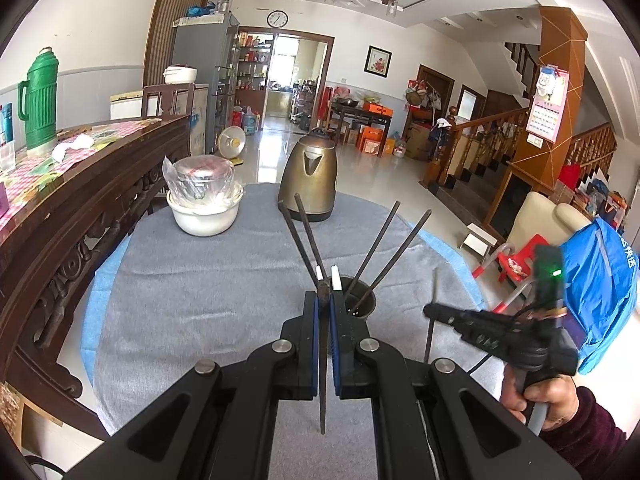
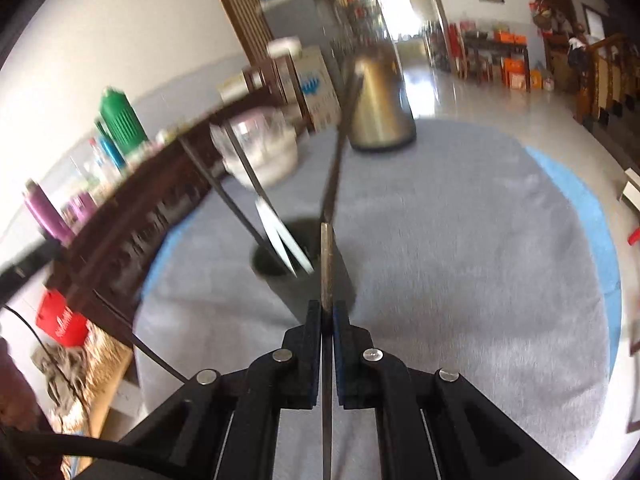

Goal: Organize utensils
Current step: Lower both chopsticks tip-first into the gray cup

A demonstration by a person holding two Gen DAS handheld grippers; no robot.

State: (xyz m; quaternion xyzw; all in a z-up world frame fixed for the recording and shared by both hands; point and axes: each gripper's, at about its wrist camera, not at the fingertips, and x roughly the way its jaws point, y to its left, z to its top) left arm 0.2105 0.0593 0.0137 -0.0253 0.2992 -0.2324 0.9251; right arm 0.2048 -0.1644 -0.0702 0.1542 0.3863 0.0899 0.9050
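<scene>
Chopsticks fill both my views. In the left wrist view my left gripper (image 1: 329,300) is closed on a dark chopstick (image 1: 323,360), which runs back between the blue pads (image 1: 316,312) toward the camera, its blunt end poking just past the fingertips. Just beyond stands the black holder (image 1: 362,302) on the grey cloth (image 1: 200,300), with four dark chopsticks leaning out: two to the far left (image 1: 298,236), two to the far right (image 1: 394,240). One more chopstick (image 1: 432,316) lies flat on the cloth to the right, partly behind my right gripper (image 1: 430,312), whose jaw opening I cannot judge from here. A kettle (image 1: 310,176) and a white bowl (image 1: 204,212) sit at the far side. The right wrist view is blurred, but it shows what the other cannot: my right gripper (image 2: 328,312) is clamped shut on a second chopstick (image 2: 327,264), held end-on just near the holder (image 2: 304,264), with the kettle (image 2: 380,100) far beyond.
</scene>
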